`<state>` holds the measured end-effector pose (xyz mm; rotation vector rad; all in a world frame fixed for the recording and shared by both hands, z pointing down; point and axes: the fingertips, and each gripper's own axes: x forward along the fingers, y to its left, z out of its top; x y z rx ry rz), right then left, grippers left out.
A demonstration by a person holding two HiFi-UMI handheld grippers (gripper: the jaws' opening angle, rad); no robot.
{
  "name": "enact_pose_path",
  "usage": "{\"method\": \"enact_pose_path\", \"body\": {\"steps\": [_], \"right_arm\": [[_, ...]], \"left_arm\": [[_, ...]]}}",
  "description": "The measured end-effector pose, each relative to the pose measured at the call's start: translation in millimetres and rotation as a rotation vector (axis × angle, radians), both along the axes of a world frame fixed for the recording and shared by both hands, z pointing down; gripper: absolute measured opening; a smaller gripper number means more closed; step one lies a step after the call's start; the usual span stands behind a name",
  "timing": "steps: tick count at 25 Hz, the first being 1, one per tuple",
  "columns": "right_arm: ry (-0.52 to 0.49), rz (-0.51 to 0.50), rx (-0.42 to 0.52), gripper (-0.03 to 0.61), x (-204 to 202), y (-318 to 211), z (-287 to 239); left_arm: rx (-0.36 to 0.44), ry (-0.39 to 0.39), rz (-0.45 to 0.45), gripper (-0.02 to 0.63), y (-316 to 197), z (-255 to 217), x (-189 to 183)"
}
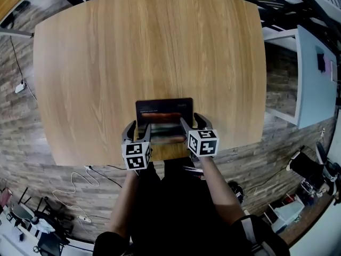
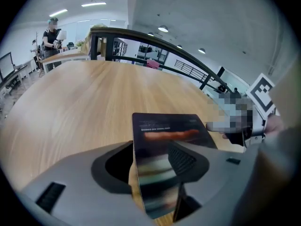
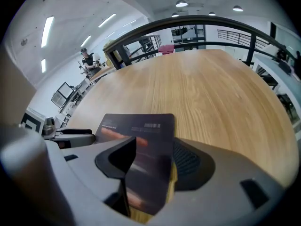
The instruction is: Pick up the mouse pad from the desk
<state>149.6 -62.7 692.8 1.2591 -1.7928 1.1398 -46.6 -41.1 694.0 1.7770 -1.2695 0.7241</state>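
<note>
A dark mouse pad (image 1: 164, 111) with a reddish streak lies flat on the round wooden desk (image 1: 149, 47), close to its near edge. My left gripper (image 1: 139, 131) is at the pad's near left corner and my right gripper (image 1: 194, 122) at its near right corner. In the left gripper view the pad (image 2: 169, 131) runs between the wide-apart jaws of the left gripper (image 2: 150, 168), which stands open. In the right gripper view the pad (image 3: 141, 131) likewise lies between the spread jaws of the right gripper (image 3: 150, 166). No pad of either gripper presses on it.
A white table (image 1: 314, 84) stands to the right of the desk. Cables (image 1: 80, 185) trail over the wood-plank floor at the lower left. A person (image 2: 51, 34) stands far off behind the desk, by a dark railing (image 2: 188, 62).
</note>
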Motion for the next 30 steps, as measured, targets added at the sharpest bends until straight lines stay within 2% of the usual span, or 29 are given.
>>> {"method": "enact_pose_path", "body": {"steps": [8,13,21,30], "right_arm": [[-0.004,-0.003,-0.059,0.229,-7,5,22],[-0.006,0.008,-0.062,0.229,-7,4,21],[0.028,0.002,-0.048,0.229,-8,6,21],[0.021,-0.009,-0.067,0.229,-5,6,19]], "left_arm": [[-0.022,-0.006,0.019,0.225,-1,15,3],[-0.046,0.012,-0.009,0.225,-2,14,-4],[-0.069,0.020,0.008,0.227,1,16,2],[-0.085,0.018,0.031,0.232,4,17,15]]}}
